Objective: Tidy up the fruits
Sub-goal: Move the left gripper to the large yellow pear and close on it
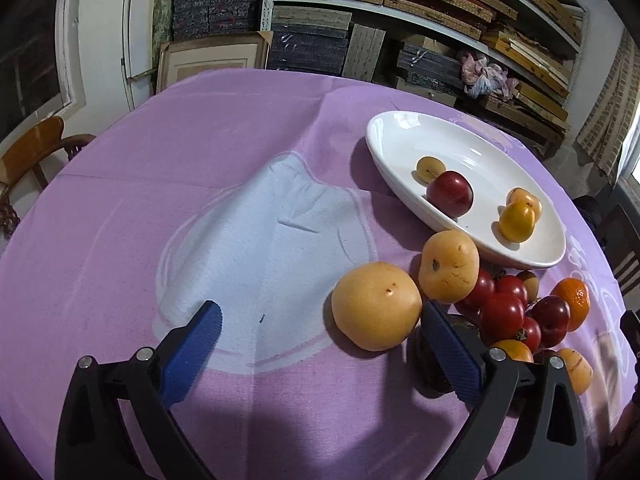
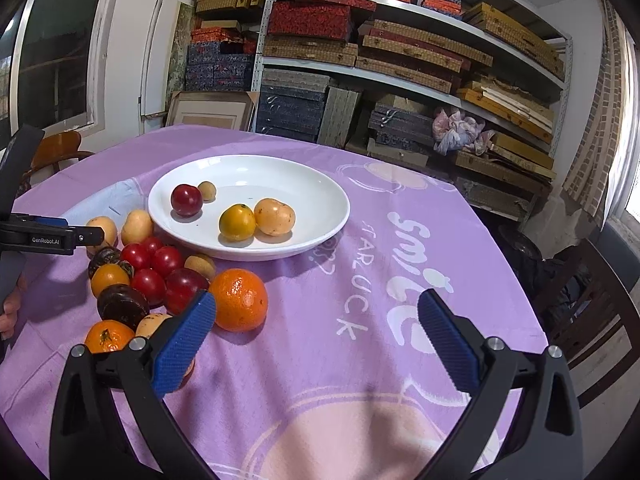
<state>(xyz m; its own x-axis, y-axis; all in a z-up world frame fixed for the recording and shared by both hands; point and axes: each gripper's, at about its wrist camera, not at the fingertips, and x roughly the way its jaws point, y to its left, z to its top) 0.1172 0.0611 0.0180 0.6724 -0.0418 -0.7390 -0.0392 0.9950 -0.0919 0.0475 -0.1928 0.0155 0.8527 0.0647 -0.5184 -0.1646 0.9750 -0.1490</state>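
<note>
Right wrist view: my gripper over the purple cloth

My right gripper [image 2: 316,320] stands wide with nothing between its blue pads; the orange [image 2: 239,299] lies just beside my left-hand pad [image 2: 184,344]. Beyond it the white plate [image 2: 320,196] holds four fruits, and a heap of fruit [image 2: 144,276] crowds its near-left rim

My left camera looks steeply down over my left tongs [image 1: 320,344], close to the purple tablecloth [image 1: 200,160]. My right camera sits flatter, facing the shelves. Both share the white oval ceramic plate [image 1: 400,136] [image 2: 320,192] and the fruit pile.
</note>
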